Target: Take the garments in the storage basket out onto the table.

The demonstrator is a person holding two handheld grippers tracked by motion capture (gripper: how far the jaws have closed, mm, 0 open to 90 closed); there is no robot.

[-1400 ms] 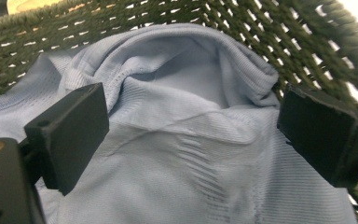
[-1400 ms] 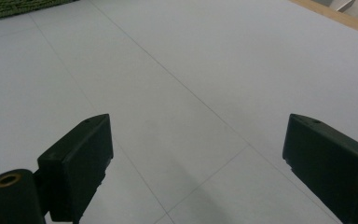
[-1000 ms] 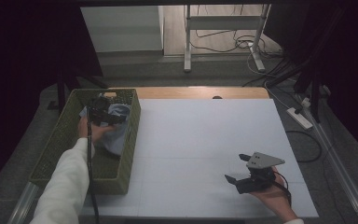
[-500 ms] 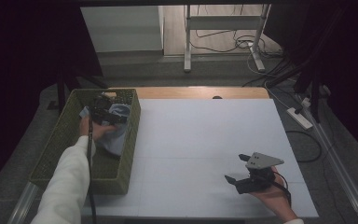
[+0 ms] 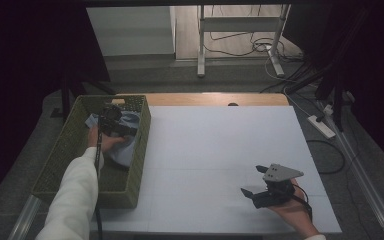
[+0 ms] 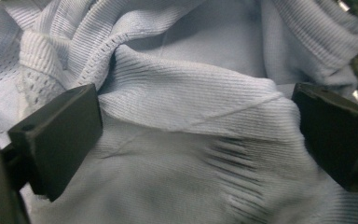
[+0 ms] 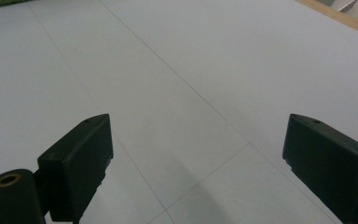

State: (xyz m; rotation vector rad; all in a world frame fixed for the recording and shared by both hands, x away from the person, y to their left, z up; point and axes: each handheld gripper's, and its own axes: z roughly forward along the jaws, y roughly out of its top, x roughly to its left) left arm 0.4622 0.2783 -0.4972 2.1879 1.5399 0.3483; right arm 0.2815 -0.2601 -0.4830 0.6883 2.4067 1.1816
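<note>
A pale blue knitted garment (image 5: pixel 125 145) lies crumpled in the green woven basket (image 5: pixel 65 150) at the table's left. My left gripper (image 5: pixel 114 120) is down inside the basket over the cloth. In the left gripper view the garment (image 6: pixel 191 107) bulges between the two wide-apart jaws, so my left gripper (image 6: pixel 196 135) is open and pressed against a fold. My right gripper (image 5: pixel 252 187) rests low near the table's front right, held by a hand. In its own view my right gripper (image 7: pixel 196 158) is open over the bare white tabletop (image 7: pixel 177 70).
The white tabletop (image 5: pixel 215 150) stretches between the basket and my right gripper. A wooden strip (image 5: pixel 215 99) edges the far side. A metal stand (image 5: pixel 240 30), cables and a power strip (image 5: pixel 321 126) lie on the floor beyond and to the right.
My left gripper has pushed slightly further toward the basket's far end over the garment. The right gripper has barely moved.
</note>
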